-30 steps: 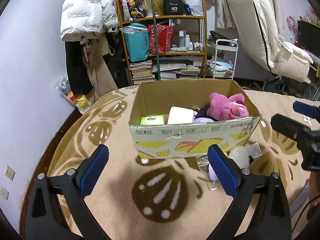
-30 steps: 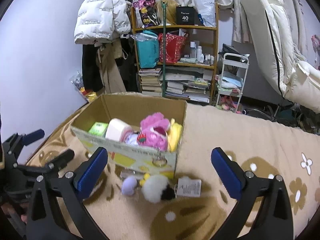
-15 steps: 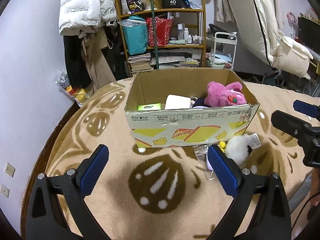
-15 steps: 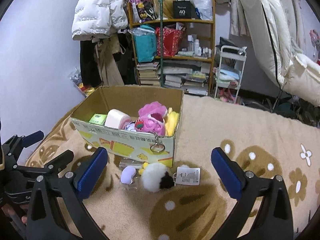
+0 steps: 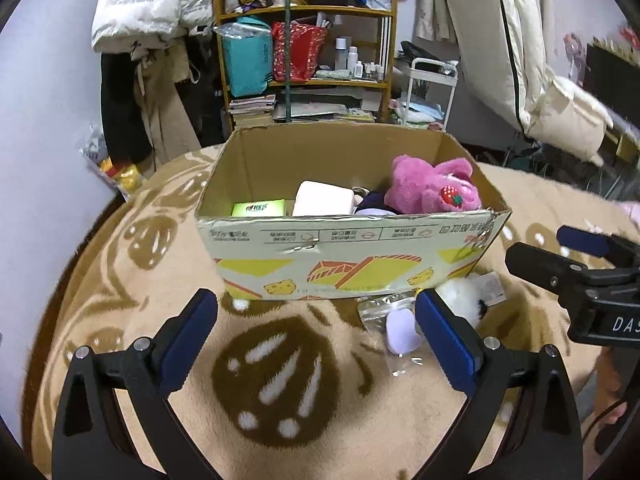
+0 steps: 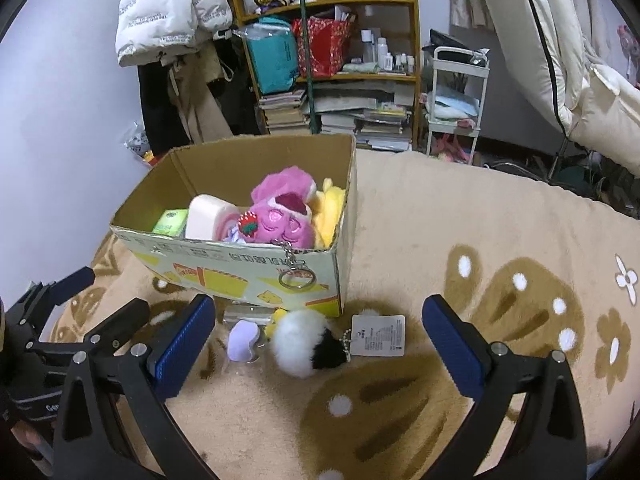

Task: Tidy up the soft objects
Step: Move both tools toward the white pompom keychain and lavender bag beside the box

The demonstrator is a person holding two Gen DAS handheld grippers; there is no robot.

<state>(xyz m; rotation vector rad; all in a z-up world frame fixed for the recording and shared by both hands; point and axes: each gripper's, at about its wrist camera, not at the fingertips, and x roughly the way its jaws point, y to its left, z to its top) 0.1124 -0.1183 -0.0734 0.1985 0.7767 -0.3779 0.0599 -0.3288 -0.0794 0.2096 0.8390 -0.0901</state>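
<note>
A cardboard box (image 5: pixel 352 248) (image 6: pixel 240 268) stands on the beige blanket. In it lie a pink plush toy (image 5: pixel 432 190) (image 6: pixel 280 216), a pale pink soft block (image 5: pixel 324 200), a green pack (image 5: pixel 258 209) and a yellow plush (image 6: pixel 330 214). In front of the box lie a white and black fluffy pompom (image 6: pixel 304 338) (image 5: pixel 460 298) with a paper tag (image 6: pixel 378 335), and a small purple soft piece in a clear bag (image 6: pixel 243 340) (image 5: pixel 402 332). My left gripper (image 5: pixel 316 334) is open and empty before the box. My right gripper (image 6: pixel 318 346) is open and empty, with the pompom between its fingers' line.
The blanket (image 6: pixel 480 240) with brown paw and flower prints covers the surface. Behind stand a wooden shelf (image 5: pixel 304 40) full of bags and books, hanging coats (image 5: pixel 140 20), a white cart (image 6: pixel 456 96) and a cream padded chair (image 5: pixel 540 80).
Both grippers have come closer to the box and the items lying in front of it. Both have stayed open.
</note>
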